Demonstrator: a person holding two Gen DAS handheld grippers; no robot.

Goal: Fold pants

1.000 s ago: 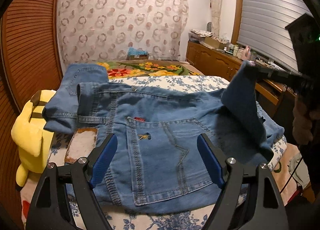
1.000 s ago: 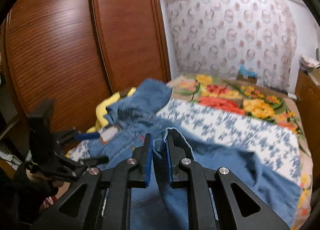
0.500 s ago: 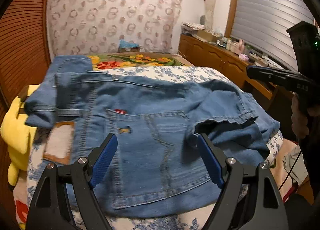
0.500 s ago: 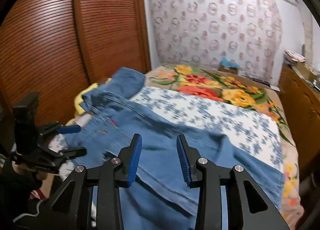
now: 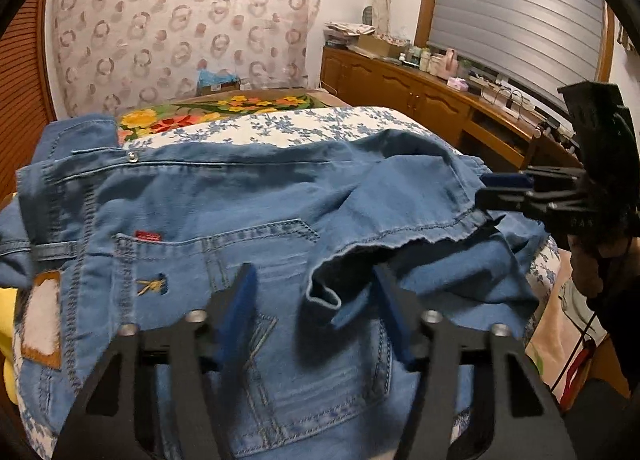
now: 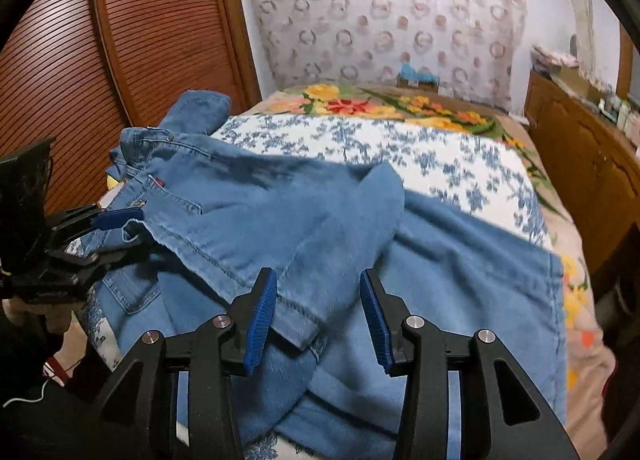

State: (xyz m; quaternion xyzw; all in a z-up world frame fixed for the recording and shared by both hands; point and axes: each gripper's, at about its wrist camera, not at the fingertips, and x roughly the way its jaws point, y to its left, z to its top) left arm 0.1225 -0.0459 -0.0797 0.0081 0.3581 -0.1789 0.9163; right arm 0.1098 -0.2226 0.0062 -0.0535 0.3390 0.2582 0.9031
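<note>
Blue jeans (image 5: pixel 200 219) lie back side up on the bed, with one leg folded over the seat. My left gripper (image 5: pixel 316 312) is closing, and the folded leg's hem corner (image 5: pixel 320 296) sits between its blue pads, which do not press on it. In the right wrist view this gripper (image 6: pixel 124 238) straddles that same corner at the left. My right gripper (image 6: pixel 318 320) is opening just above the folded leg's hem (image 6: pixel 298 308), holding nothing. In the left wrist view it (image 5: pixel 496 189) hovers at the jeans' right edge.
The bed has a blue floral sheet (image 5: pixel 300 123) and a flowered blanket (image 6: pixel 360 103) at its far end. A yellow plush toy (image 5: pixel 5 340) lies at the left edge. A slatted wooden wardrobe (image 6: pixel 120 39) stands on the left, and a cluttered wooden cabinet (image 5: pixel 400 87) on the right.
My right gripper let go of the leg hem, and the leg dropped across the jeans' seat. My left gripper moved forward onto the hem corner, and its jaws narrowed.
</note>
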